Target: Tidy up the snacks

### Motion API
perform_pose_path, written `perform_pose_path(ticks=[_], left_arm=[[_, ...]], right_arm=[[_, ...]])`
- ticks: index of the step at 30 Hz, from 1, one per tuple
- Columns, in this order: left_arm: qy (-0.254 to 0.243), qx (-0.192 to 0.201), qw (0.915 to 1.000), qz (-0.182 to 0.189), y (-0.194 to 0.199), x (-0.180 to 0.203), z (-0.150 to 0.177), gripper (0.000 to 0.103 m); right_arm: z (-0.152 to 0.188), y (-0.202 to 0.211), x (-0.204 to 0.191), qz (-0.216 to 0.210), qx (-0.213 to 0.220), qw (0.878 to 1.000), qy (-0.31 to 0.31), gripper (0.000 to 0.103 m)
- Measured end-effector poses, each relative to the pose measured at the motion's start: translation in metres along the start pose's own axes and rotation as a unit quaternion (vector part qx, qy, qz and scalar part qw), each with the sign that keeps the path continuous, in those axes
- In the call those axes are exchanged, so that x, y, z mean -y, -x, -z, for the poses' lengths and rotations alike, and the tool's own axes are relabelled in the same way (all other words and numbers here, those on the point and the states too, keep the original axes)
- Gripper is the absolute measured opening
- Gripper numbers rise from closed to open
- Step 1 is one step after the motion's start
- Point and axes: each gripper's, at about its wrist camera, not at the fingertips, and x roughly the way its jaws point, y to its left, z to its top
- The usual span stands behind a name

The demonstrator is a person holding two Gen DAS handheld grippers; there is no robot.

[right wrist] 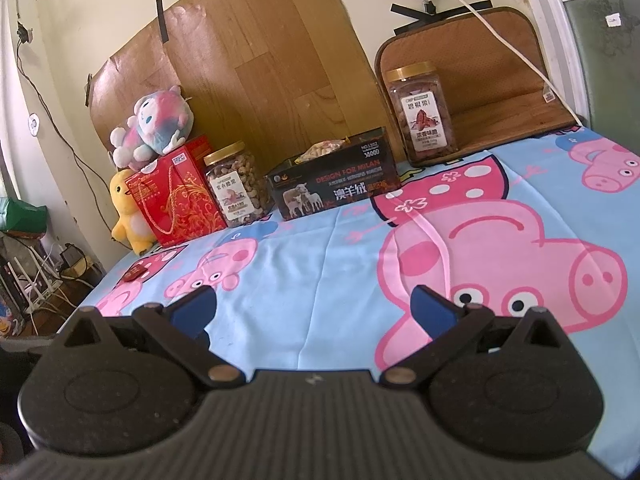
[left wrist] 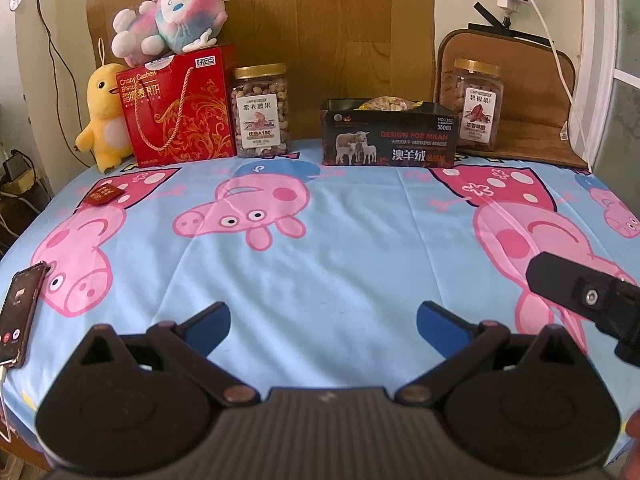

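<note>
The worktop (left wrist: 320, 264), under a pig-print cloth, is bare in the middle. Along its back edge stand a red bag (left wrist: 180, 108), a dark box (left wrist: 390, 136) already holding a packet, and two nut jars (left wrist: 261, 110) (left wrist: 476, 104), one beside the bag and one well right of the box. Both tongs (left wrist: 323, 322) (right wrist: 314, 304) hang wide and empty over the near cloth. A small red packet (left wrist: 105, 194) lies far left, likely next: approach low and square. A phone (left wrist: 20, 314) lies at the left edge.
</note>
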Motion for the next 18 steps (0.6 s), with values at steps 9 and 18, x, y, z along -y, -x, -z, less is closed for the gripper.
perform_pose_path(ticks=[9,18], left_arm=[[0.006,-0.006,1.0000,0.000,-0.0019,-0.0008,0.0007,0.103],[0.004,-0.008,1.0000,-0.001,-0.0023,-0.0010,0.0015,0.103]], right_arm=[[0.0008,-0.0001,-0.0001,0.000,-0.001,1.000,-0.001,0.103],[0.0013,-0.0001,-0.0004,0.000,-0.001,1.000,-0.001,0.103]])
